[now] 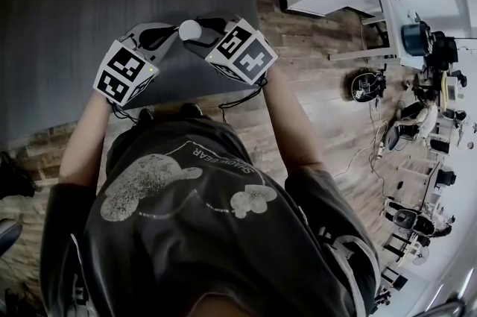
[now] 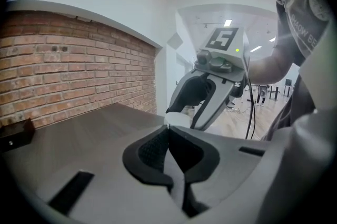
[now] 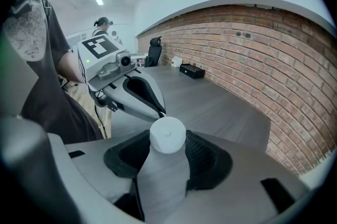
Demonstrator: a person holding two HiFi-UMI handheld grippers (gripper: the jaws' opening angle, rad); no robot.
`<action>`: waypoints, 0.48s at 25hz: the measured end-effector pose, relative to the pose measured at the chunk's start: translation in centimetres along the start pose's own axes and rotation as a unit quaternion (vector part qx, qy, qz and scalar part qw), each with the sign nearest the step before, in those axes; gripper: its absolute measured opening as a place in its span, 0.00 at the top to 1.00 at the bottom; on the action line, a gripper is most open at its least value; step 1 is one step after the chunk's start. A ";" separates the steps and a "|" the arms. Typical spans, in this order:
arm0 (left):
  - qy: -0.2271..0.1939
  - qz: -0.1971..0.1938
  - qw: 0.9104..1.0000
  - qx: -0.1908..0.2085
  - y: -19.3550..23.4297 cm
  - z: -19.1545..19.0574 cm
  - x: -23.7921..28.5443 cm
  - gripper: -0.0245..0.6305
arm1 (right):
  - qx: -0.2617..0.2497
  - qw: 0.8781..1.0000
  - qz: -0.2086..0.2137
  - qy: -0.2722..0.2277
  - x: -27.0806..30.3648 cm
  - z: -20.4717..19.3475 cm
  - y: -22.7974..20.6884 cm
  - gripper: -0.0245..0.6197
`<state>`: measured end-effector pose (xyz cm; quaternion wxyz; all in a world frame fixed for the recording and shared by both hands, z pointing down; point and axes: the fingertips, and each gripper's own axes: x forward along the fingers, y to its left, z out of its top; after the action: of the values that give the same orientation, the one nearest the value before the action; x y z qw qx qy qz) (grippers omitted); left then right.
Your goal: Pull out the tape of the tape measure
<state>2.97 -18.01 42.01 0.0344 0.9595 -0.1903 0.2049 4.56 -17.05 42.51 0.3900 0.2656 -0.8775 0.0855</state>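
Dark grey tabletop (image 1: 74,10), near edge: I am holding the round white tape measure (image 3: 167,136) clamped in the right gripper (image 1: 195,33); left gripper (image 2: 168,130) is sitting pinched shut, tips touching its rim; red brick wall (image 3: 274,75) running behind.

Tape measure (image 3: 167,135) white; table (image 1: 67,24) dark grey, wood grain; wall (image 2: 63,75) red-brown brick; left gripper (image 2: 167,129) light grey, pads (image 2: 150,150) black, textured; cube (image 1: 127,71) black-and-white squares; shirt (image 1: 223,233) dark grey, pale print; floor (image 1: 335,107) brown planks.
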 end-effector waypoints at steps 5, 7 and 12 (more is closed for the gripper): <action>0.010 -0.010 1.000 0.005 0.2 -0.4 -0.4 0.95 | 0.018 1.000 0.004 -0.003 0.2 -0.3 0.0 0.60; 0.014 -0.015 1.000 0.008 0.1 -0.4 -0.7 0.95 | 0.018 1.000 0.006 -0.003 0.2 -0.2 0.2 0.60; 0.019 -0.025 0.999 0.006 0.5 -0.4 -1.2 0.95 | 0.025 1.000 0.011 -0.006 0.4 0.3 0.3 0.60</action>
<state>1.61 -17.95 41.86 0.0372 0.9602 -0.1639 0.2231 3.96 -17.06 42.60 0.3765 0.2660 -0.8805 0.1103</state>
